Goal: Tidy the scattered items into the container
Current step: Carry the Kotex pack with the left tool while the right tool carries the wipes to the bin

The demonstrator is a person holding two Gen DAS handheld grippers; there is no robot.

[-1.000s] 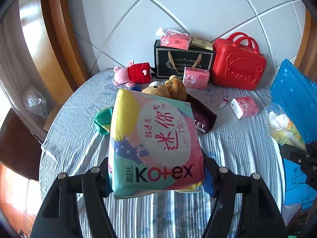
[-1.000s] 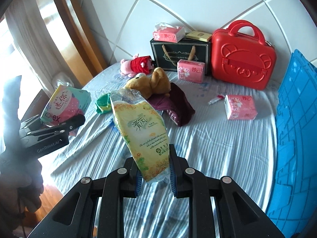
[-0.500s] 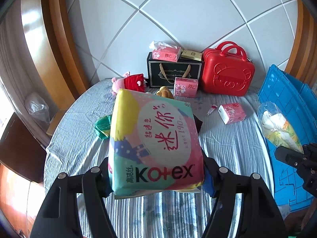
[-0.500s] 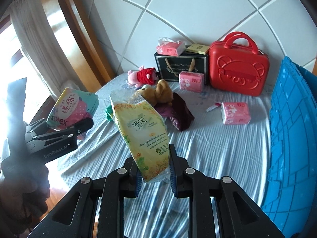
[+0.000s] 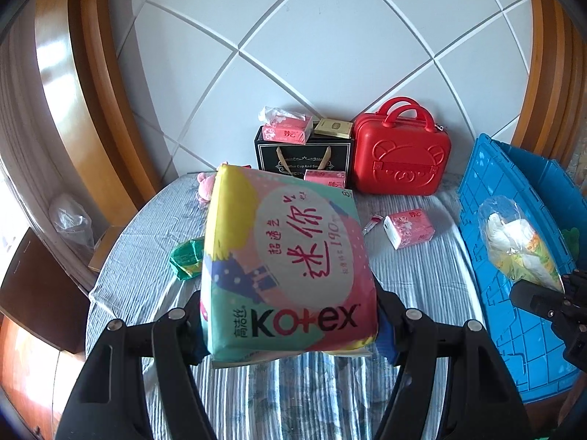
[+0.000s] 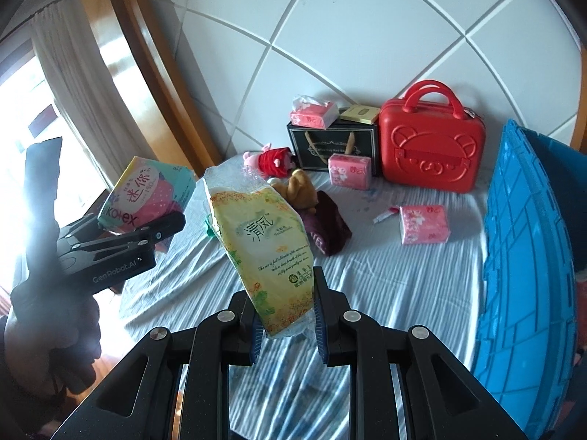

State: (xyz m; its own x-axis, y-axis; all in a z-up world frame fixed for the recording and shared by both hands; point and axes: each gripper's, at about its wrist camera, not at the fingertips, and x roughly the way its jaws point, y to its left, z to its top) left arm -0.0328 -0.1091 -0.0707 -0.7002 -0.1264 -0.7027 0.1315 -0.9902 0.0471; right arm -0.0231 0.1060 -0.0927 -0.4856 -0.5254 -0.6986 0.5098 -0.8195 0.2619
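both grippers grip packs: kotex pack [image 5: 290,267], tissue pack [image 6: 268,253].

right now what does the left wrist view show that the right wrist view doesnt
Left wrist only: the green packet in full and a clear bag on the floor.
Right wrist only: the teddy, the maroon cloth, and the pig toy in full.
Both: the Kotex pack in the left gripper, the tissue pack in the right gripper, the red case and the blue crate.

A white quilted headboard [image 6: 367,36] in a wooden frame [image 6: 146,73] backs the striped bedsheet [image 6: 403,286].
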